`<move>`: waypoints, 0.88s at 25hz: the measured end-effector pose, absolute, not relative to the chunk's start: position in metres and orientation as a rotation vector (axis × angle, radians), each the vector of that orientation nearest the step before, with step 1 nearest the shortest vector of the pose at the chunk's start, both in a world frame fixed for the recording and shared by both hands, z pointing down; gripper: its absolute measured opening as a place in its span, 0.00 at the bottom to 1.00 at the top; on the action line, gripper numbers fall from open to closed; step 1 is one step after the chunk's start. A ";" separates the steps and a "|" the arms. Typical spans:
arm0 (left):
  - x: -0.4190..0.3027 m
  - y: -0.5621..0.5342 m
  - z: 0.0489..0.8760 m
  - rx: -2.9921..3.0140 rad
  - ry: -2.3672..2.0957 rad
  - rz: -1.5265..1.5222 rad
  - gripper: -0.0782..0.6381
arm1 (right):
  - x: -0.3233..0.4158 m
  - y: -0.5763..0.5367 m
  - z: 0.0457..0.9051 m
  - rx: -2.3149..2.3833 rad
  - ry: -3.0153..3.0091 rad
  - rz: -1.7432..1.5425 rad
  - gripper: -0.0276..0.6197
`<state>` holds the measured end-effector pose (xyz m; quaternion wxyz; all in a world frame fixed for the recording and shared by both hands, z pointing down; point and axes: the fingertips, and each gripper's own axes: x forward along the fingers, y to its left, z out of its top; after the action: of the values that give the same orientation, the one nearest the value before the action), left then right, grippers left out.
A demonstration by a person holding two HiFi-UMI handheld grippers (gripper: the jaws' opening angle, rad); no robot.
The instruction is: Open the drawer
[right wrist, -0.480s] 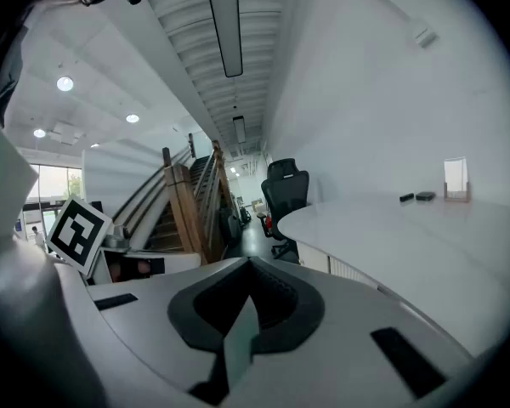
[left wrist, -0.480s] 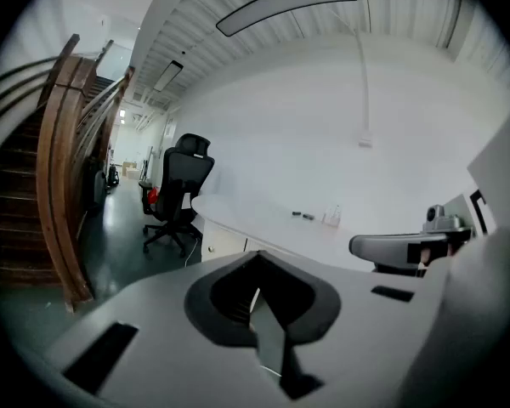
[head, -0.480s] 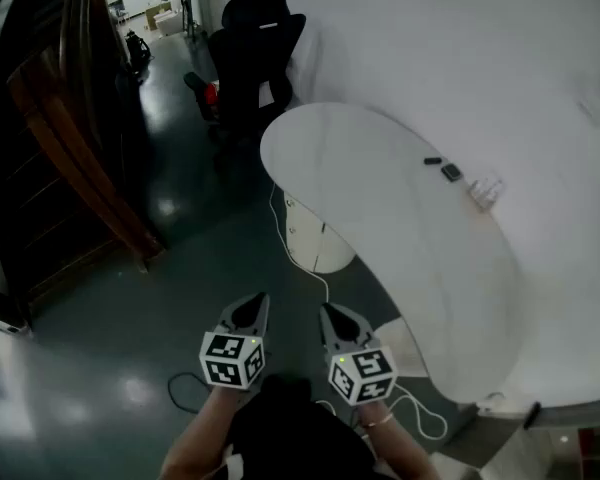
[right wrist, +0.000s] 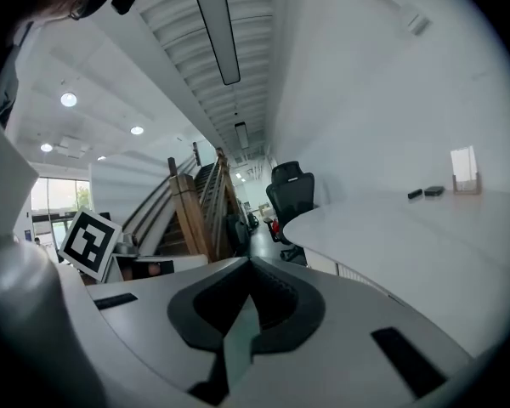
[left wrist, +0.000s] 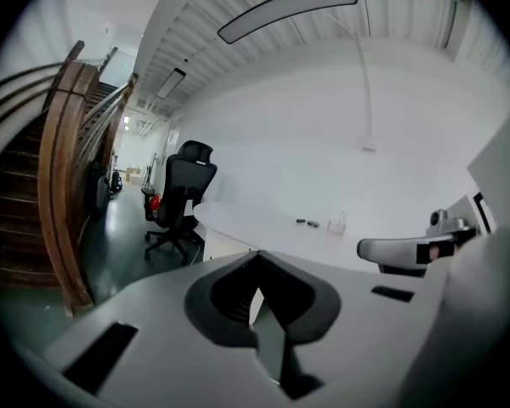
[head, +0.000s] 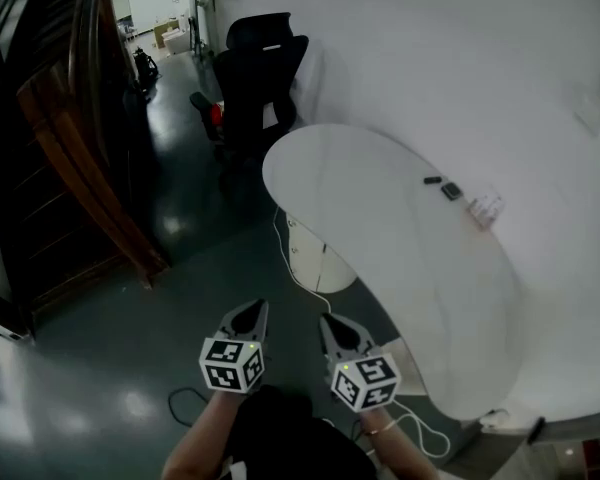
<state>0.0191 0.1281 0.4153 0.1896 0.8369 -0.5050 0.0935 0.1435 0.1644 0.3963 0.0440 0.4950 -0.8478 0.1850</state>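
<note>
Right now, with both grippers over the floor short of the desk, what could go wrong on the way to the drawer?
1. A white cable trails over the floor beside the white cabinet toward the person; a foot could catch it.
2. The left gripper and right gripper are both shut; one must open before taking a handle.
3. The desk overhangs the cabinet, so a gripper may knock its edge.

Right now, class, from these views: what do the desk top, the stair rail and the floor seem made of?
Desk top: probably laminate or painted board, matt white; smooth, no grain.
Stair rail: varnished wood; reddish-brown with a sheen.
Floor: perhaps polished concrete or epoxy, glossy; dark grey, shows bright reflections.
</note>
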 end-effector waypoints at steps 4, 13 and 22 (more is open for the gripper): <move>0.020 0.116 0.420 2.346 -1.423 0.286 0.11 | 0.140 0.154 0.399 1.505 -2.604 0.582 0.05; 0.010 0.046 0.440 2.362 -1.387 0.329 0.12 | 0.122 0.100 0.411 1.546 -2.559 0.639 0.05; -0.016 -0.052 0.460 2.389 -1.274 0.373 0.25 | 0.079 0.015 0.416 1.579 -2.509 0.646 0.05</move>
<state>-0.0160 -0.0522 0.4598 0.2027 0.8559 -0.4566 0.1336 0.0789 0.0146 0.4164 0.0539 0.5198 -0.8257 0.2126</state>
